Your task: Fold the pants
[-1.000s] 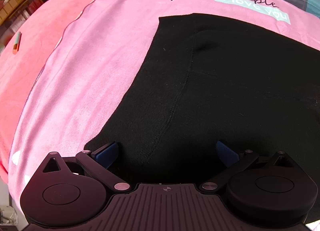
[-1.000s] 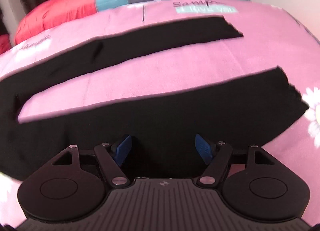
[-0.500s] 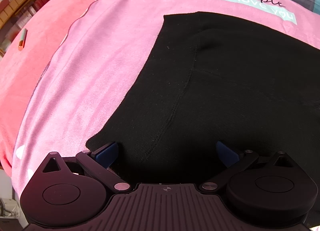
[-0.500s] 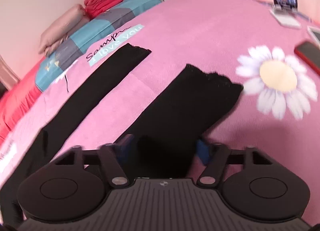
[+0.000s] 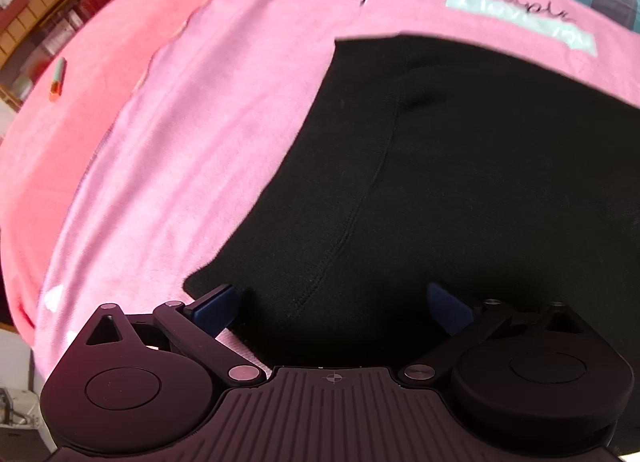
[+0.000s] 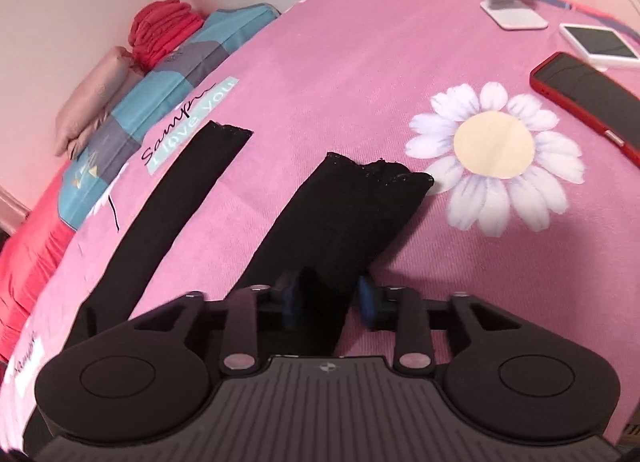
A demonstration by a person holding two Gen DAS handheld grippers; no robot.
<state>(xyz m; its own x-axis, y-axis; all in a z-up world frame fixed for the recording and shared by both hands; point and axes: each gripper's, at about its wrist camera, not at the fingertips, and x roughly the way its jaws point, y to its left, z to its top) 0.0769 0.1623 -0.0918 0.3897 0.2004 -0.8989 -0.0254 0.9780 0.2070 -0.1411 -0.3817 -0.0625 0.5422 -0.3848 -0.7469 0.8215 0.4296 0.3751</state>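
Two handheld tools are seen from their own wrist cameras, each pointing steeply downward. The left tool [image 5: 332, 302] has its two blue-padded fingers [image 5: 214, 304] spread wide apart, hovering low over black cloth with nothing pressed between them. The right tool [image 6: 330, 296] has its fingers [image 6: 366, 300] much closer together; its jaws are opening, and a strip of black fabric runs between the blue pads, loosely framed rather than pinched.

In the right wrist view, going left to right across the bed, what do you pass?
Folded red cloth → far pant leg → near pant leg → daisy print → red phone
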